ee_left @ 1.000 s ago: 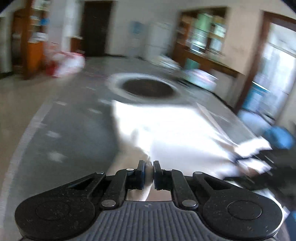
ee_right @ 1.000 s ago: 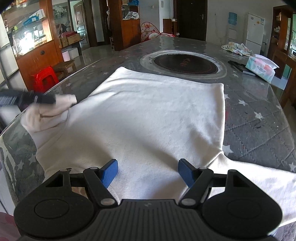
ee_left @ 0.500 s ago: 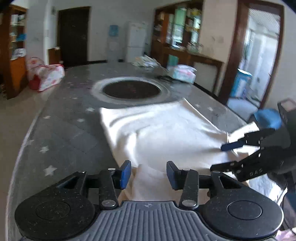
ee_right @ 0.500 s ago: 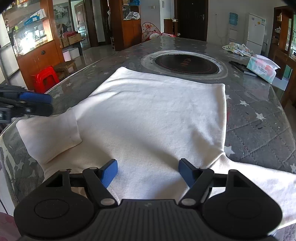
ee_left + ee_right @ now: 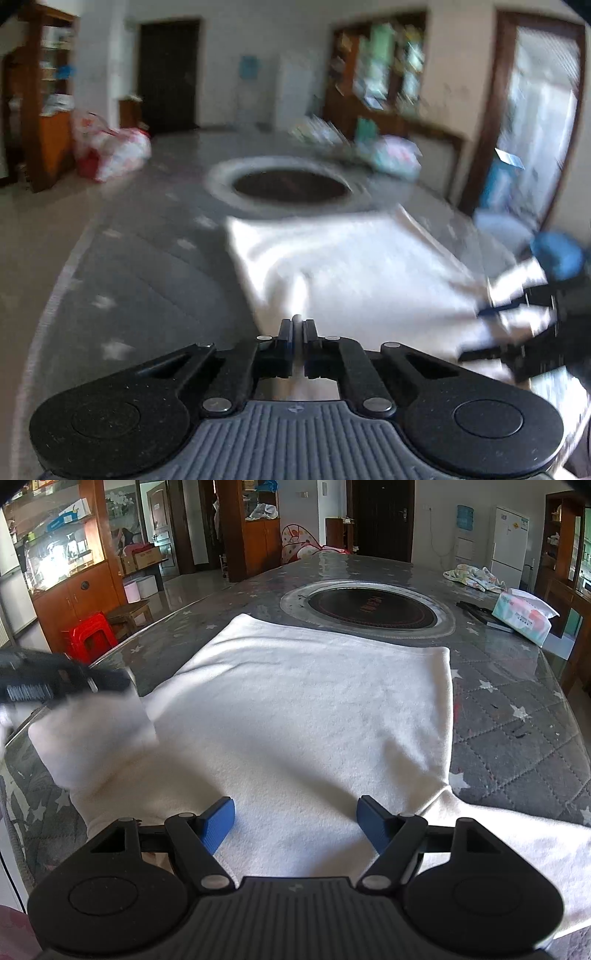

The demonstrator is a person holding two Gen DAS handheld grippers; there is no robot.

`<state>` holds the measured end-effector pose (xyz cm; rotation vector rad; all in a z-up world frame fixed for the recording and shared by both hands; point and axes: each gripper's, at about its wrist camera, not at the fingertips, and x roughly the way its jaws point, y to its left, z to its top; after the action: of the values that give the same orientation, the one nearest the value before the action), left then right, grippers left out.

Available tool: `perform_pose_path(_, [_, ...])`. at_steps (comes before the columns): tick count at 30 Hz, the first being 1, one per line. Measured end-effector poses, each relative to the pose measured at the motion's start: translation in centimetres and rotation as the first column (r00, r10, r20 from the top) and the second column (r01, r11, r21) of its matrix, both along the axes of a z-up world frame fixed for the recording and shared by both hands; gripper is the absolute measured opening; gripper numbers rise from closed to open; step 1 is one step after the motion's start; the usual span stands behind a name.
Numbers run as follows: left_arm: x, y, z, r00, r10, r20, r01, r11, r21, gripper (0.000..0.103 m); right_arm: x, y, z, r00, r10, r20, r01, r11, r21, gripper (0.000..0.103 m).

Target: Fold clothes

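Observation:
A white long-sleeved garment (image 5: 303,716) lies flat on the grey star-patterned table (image 5: 517,709); it also shows blurred in the left wrist view (image 5: 351,266). My left gripper (image 5: 297,328) is shut on the garment's left sleeve (image 5: 99,734) and lifts it; it shows blurred in the right wrist view (image 5: 55,681) at the left. My right gripper (image 5: 295,818) is open and empty, low over the garment's near edge; it shows in the left wrist view (image 5: 517,328) at the right. The right sleeve (image 5: 517,834) lies spread to the right.
A round black hotplate (image 5: 369,605) is set in the table beyond the garment. A tissue pack (image 5: 524,616), a dark flat object (image 5: 480,614) and a crumpled cloth (image 5: 472,576) lie at the far right. A red stool (image 5: 92,631) stands left of the table.
My left gripper was open half a second ago with the sleeve lying flat; it has shut on the sleeve and raised it. The right gripper has not moved.

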<state>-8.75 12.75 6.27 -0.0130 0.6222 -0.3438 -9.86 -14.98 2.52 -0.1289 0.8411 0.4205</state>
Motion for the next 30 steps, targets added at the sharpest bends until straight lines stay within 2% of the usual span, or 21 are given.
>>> perform_pose_path(2, [-0.5,2.5,1.2,0.993,0.114,0.043,-0.112,0.992,-0.052,0.005,0.0,0.1,0.0,1.000,0.001,0.000,-0.001,1.000,-0.003,0.075])
perform_pose_path(4, [-1.0,5.3,2.0,0.955,0.287,0.075,-0.280,0.956,-0.084,0.005,0.0,0.1,0.0,1.000,0.001,0.000,-0.001,1.000,-0.004,0.075])
perform_pose_path(6, [-1.4,8.1,2.3,0.889,0.450,0.080,-0.441,0.891,-0.109,0.005,0.1,0.0,0.0,1.000,0.000,0.001,0.000,1.000,-0.005,0.075])
perform_pose_path(8, [-1.8,10.9,2.0,0.798,0.599,0.059,-0.590,0.798,-0.121,0.005,0.0,0.1,0.0,1.000,0.000,0.002,0.000,1.000,-0.008,0.075])
perform_pose_path(9, [-1.9,12.0,1.5,0.768,0.640,0.033,-0.633,0.765,-0.116,0.006,0.0,0.1,0.0,1.000,0.001,0.003,-0.001,1.000,-0.009,0.075])
perform_pose_path(10, [-1.9,12.9,0.8,0.751,0.661,-0.002,-0.657,0.746,-0.109,0.006,0.1,0.2,0.0,1.000,0.002,0.003,-0.002,1.000,-0.011,0.075])
perform_pose_path(12, [-2.0,13.8,-0.6,0.731,0.680,-0.053,-0.682,0.727,-0.079,0.006,0.1,0.3,0.2,1.000,0.006,0.003,-0.006,1.000,-0.008,0.075])
perform_pose_path(13, [-2.1,13.8,-1.2,0.729,0.682,-0.063,-0.685,0.727,-0.055,0.006,0.1,0.5,0.5,1.000,0.014,0.008,-0.014,1.000,-0.003,0.075])
perform_pose_path(16, [-2.4,13.5,-1.8,0.734,0.674,-0.083,-0.678,0.733,-0.051,0.006,-0.3,1.4,1.2,0.998,0.058,0.027,-0.058,0.998,0.010,0.075])
perform_pose_path(21, [-2.7,13.1,-1.0,0.722,0.692,-0.016,-0.692,0.722,-0.025,0.006,-0.8,3.8,0.9,0.983,0.185,-0.001,-0.185,0.983,-0.004,0.072])
perform_pose_path(24, [-2.1,13.6,-1.4,0.712,0.702,-0.026,-0.702,0.712,0.012,0.006,-1.9,4.9,0.3,0.965,0.260,-0.038,-0.261,0.965,-0.033,0.071])
perform_pose_path(28, [-1.5,14.1,-2.1,0.695,0.717,-0.054,-0.714,0.697,0.061,0.007,-3.0,4.7,0.5,0.950,0.305,-0.067,-0.307,0.951,-0.022,0.070])
perform_pose_path(30, [-1.5,14.1,-2.2,0.681,0.731,-0.050,-0.725,0.682,0.097,0.007,-3.4,4.6,0.6,0.943,0.324,-0.075,-0.327,0.945,-0.027,0.070])
